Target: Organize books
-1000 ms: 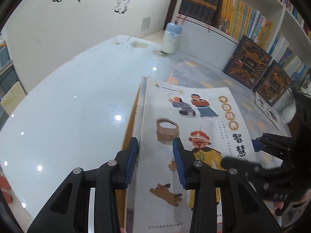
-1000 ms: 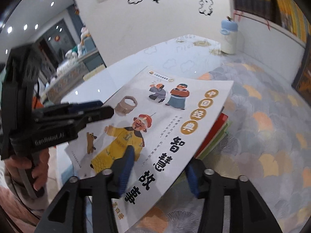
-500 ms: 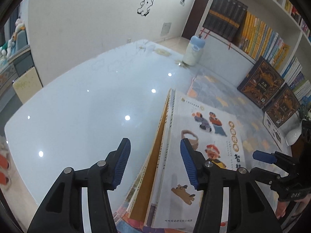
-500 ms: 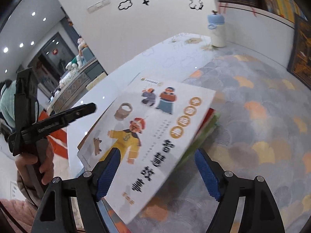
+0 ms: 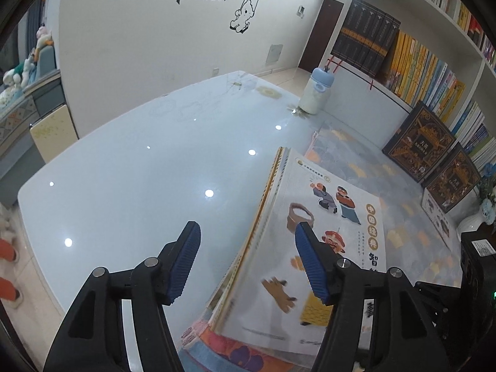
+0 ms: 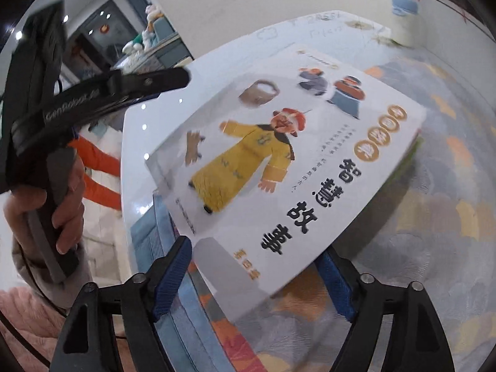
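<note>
Book stack on table; left claw, right claw both spread wide, gripping nothing.

A white wall carried black decals reading "Life is Sweet", with a cloud and a bear on a swing. A dark brown door stood at its right end. Along the right ran white bookshelves packed with spines. The glossy white worktop mirrored round ceiling lights. At far left a grey-blue cabinet held what looked like plush toys, blurred at the lens edge. The floor was pale tile.
</note>
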